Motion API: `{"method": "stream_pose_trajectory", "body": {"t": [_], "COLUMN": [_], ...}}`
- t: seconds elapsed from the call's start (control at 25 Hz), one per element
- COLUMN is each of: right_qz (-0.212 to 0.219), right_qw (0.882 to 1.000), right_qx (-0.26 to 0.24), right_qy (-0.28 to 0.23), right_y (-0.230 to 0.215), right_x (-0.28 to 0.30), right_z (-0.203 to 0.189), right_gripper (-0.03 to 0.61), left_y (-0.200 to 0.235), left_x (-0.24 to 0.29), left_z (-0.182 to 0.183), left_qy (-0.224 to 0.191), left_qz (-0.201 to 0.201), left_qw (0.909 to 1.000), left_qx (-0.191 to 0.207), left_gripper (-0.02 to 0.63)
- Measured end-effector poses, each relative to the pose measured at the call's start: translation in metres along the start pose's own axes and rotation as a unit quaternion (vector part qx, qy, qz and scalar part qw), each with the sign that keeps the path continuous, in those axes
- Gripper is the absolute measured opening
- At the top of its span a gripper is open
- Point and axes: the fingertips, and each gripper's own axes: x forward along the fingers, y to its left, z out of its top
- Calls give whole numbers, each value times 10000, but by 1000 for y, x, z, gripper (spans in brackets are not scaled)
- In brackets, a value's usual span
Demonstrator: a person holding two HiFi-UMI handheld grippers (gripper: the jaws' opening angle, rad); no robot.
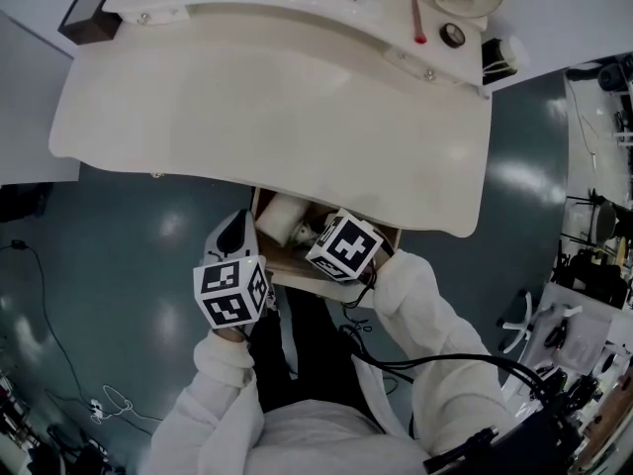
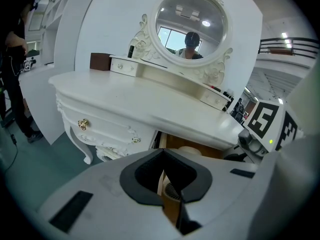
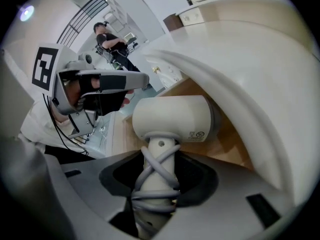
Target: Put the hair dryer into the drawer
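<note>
Right claw point(image 3: 157, 184) round hair dryer point(image 3: 172, 116), under tabletop point(image 3: 240, 74)

The drawer point(image 1: 289, 263) stands open under the counter's point(image 1: 267, 107) front edge; the hair dryer point(image 3: 172, 116) is inside its opening, handle between the right tool's point(image 3: 157, 184) jaws; the left tool point(image 2: 167, 184) is just left of the drawer; a mirror point(image 2: 192, 26) stands at the counter's back, a box point(image 2: 100, 61) at its back left corner.
</note>
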Motion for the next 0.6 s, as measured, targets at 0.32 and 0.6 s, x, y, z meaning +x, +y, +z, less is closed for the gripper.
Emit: {"method": "stream_pose_trajectory", "body": {"t": [0.32,0.6], "right_qz": [-198,-320], "right_qw": [9974,9951], "right_qx": [-604,-877], "right_qy": [331,318], "right_y": [-6,-10], "right_x": [19,23], "right_z": [-9,-9], "right_gripper": [239,241], "left_y": [5,14], "left_x": [-1,-1], "left_z": [0,0], "left_qy": [28,52], "left_qz": [52,79], "left_qw": [10000,9999], "left_qx": [-23,-49], "left_gripper": [6,6]}}
